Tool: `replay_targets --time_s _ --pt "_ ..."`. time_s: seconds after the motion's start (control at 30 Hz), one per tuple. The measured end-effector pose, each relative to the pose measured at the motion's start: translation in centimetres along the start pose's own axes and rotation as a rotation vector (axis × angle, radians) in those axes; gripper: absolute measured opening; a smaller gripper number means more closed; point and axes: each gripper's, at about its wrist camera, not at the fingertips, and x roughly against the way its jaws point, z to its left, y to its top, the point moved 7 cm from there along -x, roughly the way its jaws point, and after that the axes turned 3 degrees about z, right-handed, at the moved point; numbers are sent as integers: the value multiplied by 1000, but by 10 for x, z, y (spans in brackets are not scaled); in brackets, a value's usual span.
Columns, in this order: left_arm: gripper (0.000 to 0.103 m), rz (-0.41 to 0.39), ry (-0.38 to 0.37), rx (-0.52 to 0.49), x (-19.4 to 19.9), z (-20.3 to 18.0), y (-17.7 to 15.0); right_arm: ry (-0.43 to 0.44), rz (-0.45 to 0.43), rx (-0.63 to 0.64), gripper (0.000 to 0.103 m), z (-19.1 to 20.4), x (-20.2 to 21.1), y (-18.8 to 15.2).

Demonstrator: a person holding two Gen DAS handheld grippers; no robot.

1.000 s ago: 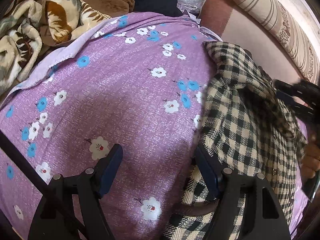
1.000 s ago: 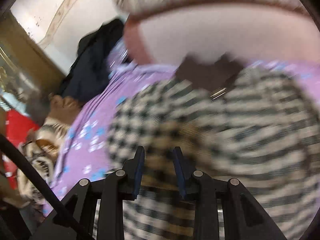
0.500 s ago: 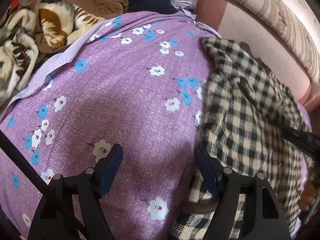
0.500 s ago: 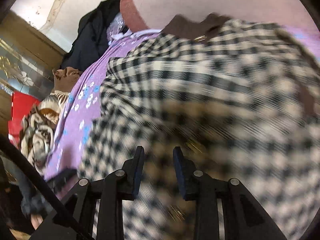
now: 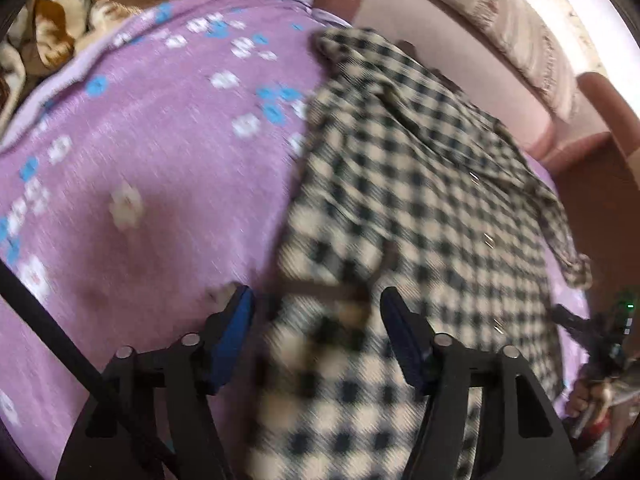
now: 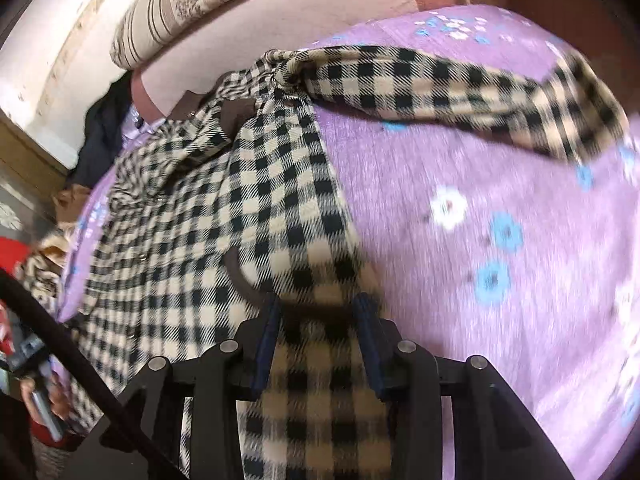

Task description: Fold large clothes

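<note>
Nearest the right wrist camera, the right gripper [image 6: 318, 312] has a band of the checked shirt [image 6: 208, 240] running up between its two fingers and on past them; the cloth fills the gap and the blue pads [image 6: 269, 320] seem to press it from both sides, so I judge it clamped on the shirt's near edge, though blur keeps me from being sure. Nearest the left wrist camera, the left gripper [image 5: 316, 320] stands with its fingers well apart, the shirt's hem lying in the gap beneath them, apparently not pinched. From both grippers the shirt stretches away across the purple flowered bedspread [image 5: 160, 152], its long axis running from the near hem to the brown collar [image 6: 236, 114] at the far end, close to the pink bolster [image 6: 320, 20]. One sleeve [image 6: 460, 80] trails off to the right across the bedspread, well apart from the body of the shirt. That layout is what the coming move seems to turn on: the garment lies straight ahead of both grippers, lengthwise, with the right one already on cloth and the left merely over it, so the left likely has to close on the hem before anything can be lifted or folded. Farther off, beyond the bedspread's far left edge, sits a rumpled brown patterned blanket [image 5: 60, 28], and a striped pillow [image 6: 180, 4] lies above the bolster.
</note>
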Motion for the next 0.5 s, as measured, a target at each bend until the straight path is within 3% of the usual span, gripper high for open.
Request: replay_targets --time_s 0.07,0.17,0.23,0.3,0.43,0.5 --pt "63 5 -17 2 1 -7 -10 69 31 -3 41 6 -1 -9" --pt "63 5 -16 7 9 -8 -25 101 20 15 41 10 12 -15" --pt "63 -10 -15 33 18 -4 -34 69 -70 13 41 5 31 -7" --pt "63 -53 13 68 29 7 -36 -16 -105 -16 44 -13 43 0" --pt "68 -129 122 109 41 35 -28 -24 -1 -85 46 -40 27 -14" --pt "74 -100 70 127 35 39 -28 -11 -19 -78 46 -39 27 -22"
